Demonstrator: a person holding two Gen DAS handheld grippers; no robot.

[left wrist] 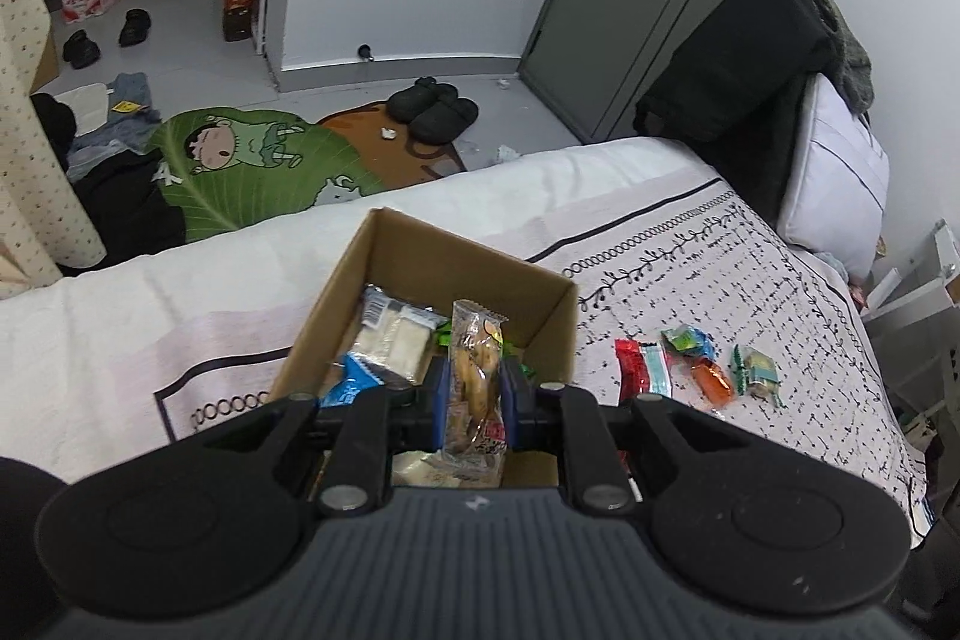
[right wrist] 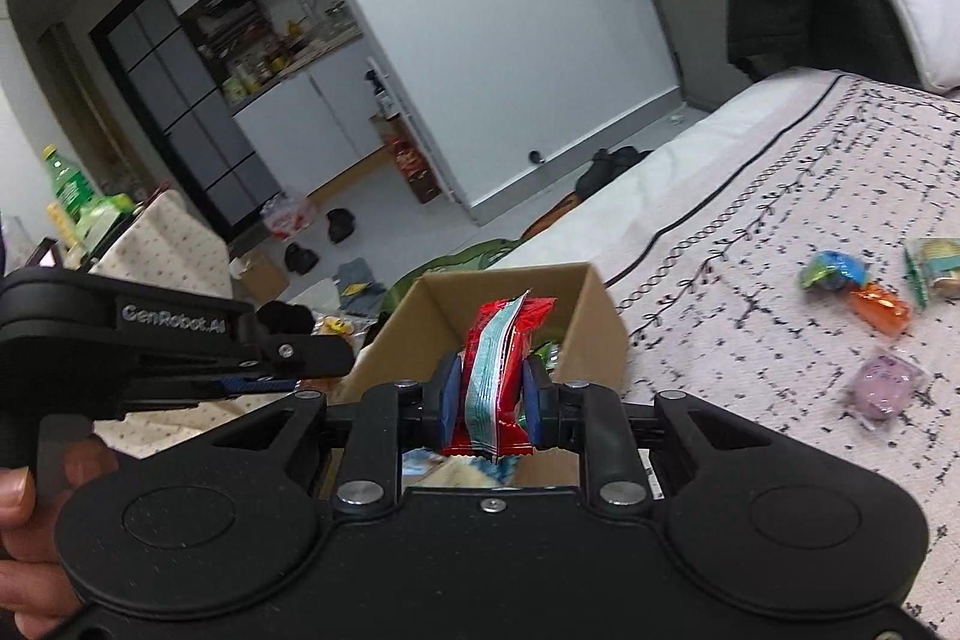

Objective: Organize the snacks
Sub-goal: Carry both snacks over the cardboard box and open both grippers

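Left gripper [left wrist: 474,403] pinched a clear snack packet [left wrist: 477,388] | right gripper [right wrist: 492,391] pinched a red packet [right wrist: 501,364] — both above the cardboard box [left wrist: 420,250] on the bed [left wrist: 750,292] | risk: two grippers crowding one opening — packets might miss.

A bed [left wrist: 750,280] wears a patterned cover, a white pillow [left wrist: 840,172] at its head under dark clothing [left wrist: 738,58]. Black slippers [left wrist: 432,106] sit on the floor by a green cartoon rug [left wrist: 264,172]. What looks like a green bottle [right wrist: 66,184] is blurred.
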